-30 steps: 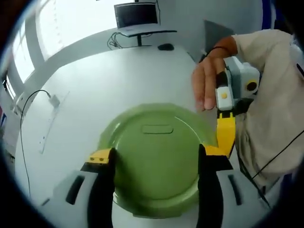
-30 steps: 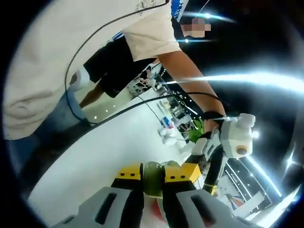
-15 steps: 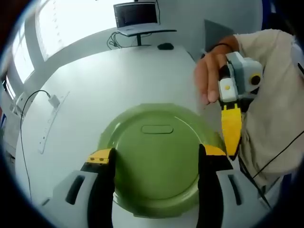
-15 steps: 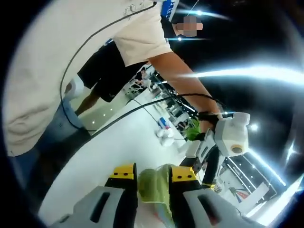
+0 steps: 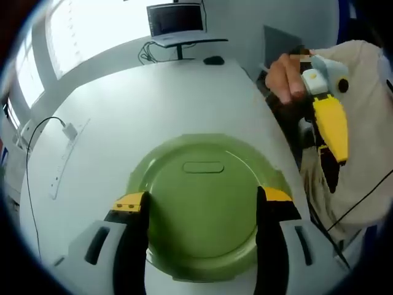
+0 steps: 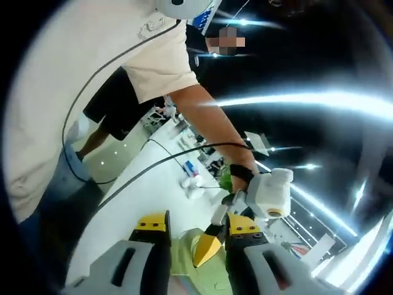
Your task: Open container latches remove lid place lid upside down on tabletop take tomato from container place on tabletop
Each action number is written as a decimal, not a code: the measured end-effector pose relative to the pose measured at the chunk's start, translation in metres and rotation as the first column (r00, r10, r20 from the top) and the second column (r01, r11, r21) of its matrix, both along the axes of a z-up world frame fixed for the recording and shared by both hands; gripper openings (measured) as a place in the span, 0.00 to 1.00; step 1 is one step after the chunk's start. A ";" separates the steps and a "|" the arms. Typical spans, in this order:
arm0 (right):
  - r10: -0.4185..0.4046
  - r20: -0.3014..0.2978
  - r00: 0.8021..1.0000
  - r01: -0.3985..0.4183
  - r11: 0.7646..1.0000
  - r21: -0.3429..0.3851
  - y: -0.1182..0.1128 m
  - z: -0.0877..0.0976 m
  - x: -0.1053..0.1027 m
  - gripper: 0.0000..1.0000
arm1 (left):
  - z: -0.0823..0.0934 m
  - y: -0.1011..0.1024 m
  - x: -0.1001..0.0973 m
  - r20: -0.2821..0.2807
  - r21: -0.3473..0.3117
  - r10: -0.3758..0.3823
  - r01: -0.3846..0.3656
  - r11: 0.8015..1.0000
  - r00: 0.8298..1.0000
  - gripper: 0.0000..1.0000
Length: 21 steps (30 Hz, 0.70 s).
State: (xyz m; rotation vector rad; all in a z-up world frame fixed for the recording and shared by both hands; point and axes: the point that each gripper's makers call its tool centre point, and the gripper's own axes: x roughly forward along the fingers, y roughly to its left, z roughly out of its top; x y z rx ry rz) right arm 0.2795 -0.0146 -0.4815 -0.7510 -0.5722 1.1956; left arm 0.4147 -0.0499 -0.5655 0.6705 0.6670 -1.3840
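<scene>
In the left gripper view, the green lid (image 5: 202, 203) is seen at lower centre on the white tabletop (image 5: 123, 110), flanked by the spread jaws of the left gripper (image 5: 199, 206). At upper right, the right gripper (image 5: 331, 132) is held aloft by a hand (image 5: 285, 74).

In the right gripper view, the right gripper (image 6: 196, 228) is shown parted, nothing pinched; the lid (image 6: 184, 261) lies below, the left gripper (image 6: 206, 251) beyond.

There was one green container lid (image 5: 202, 196), round with one oblong raised mark at its centre, on one white tabletop (image 5: 141, 104). At the far edge stood one monitor (image 5: 177, 18) with one computer mouse (image 5: 214, 60) beside it. One power strip (image 5: 69, 130) lay at the left. Two grippers were there: the left gripper (image 5: 202, 200) and the right gripper (image 5: 331, 123).
</scene>
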 end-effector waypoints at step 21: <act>-0.142 -0.488 0.861 0.413 0.756 0.508 -0.066 0.086 0.064 0.30 | 0.004 0.002 -0.012 0.002 -0.018 0.001 -0.001 1.000 1.000 0.65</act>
